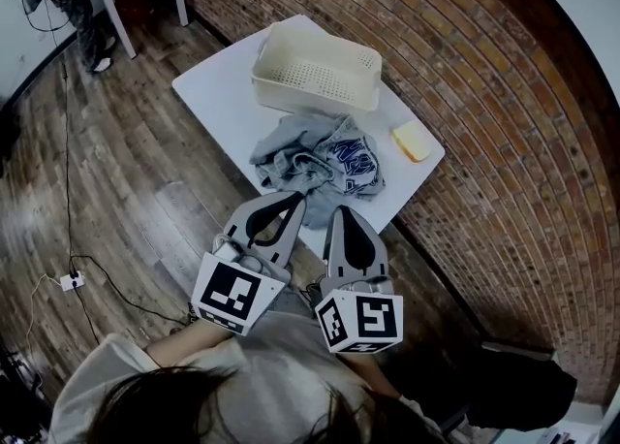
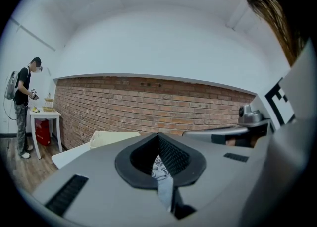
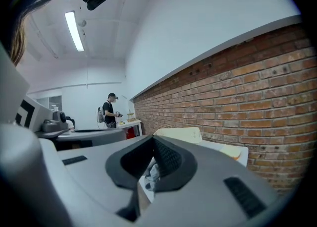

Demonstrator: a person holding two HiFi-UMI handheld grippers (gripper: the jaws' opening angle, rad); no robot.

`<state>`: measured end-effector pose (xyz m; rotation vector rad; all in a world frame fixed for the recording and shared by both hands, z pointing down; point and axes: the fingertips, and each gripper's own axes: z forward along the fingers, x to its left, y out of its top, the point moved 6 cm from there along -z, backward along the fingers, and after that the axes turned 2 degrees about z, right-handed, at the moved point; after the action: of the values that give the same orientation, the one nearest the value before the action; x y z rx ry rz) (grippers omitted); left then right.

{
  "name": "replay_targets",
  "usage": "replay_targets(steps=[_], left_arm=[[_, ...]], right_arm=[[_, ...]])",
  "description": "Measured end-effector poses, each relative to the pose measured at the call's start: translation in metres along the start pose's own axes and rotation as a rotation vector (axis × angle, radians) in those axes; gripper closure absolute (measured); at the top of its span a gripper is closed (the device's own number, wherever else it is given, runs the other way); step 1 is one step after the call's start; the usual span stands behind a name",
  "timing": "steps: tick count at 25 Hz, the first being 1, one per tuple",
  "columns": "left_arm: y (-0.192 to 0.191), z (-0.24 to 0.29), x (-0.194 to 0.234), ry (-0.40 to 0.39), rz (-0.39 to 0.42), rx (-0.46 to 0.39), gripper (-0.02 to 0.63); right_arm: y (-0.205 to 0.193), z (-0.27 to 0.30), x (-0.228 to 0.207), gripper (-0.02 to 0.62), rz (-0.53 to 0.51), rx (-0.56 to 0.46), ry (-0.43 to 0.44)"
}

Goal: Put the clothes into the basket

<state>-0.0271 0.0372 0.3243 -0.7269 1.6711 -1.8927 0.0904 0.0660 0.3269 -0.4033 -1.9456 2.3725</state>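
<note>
Two tongs are at work, both closed tight and holding nothing. The cream basket (image 1: pixel 315 69) stands at the far end of the white worktop (image 1: pixel 218 93). The grey clothes (image 1: pixel 320 156) lie crumpled just in front of the basket, outside it. Nearer than that heap, the left tongs (image 1: pixel 294 202) and right tongs (image 1: pixel 345 211) point side by side toward the basket. A yellow block (image 1: pixel 411 142) lies beside the clothes.

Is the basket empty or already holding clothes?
Empty: the head view shows the basket with a bare floor; the clothes lie crumpled on the table beside it.
</note>
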Motion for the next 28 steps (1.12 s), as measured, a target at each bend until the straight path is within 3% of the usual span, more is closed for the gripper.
replay_targets(steps=[12,28], left_arm=[[0.002,0.059,0.010,0.059,-0.011,-0.009,0.598],[-0.008,0.072,0.018,0.098,-0.031,0.013,0.598]], right_arm=[[0.012,0.046,-0.046,0.589,-0.020,0.009,0.051],[0.004,0.056,-0.057,0.589,-0.019,0.032,0.070]])
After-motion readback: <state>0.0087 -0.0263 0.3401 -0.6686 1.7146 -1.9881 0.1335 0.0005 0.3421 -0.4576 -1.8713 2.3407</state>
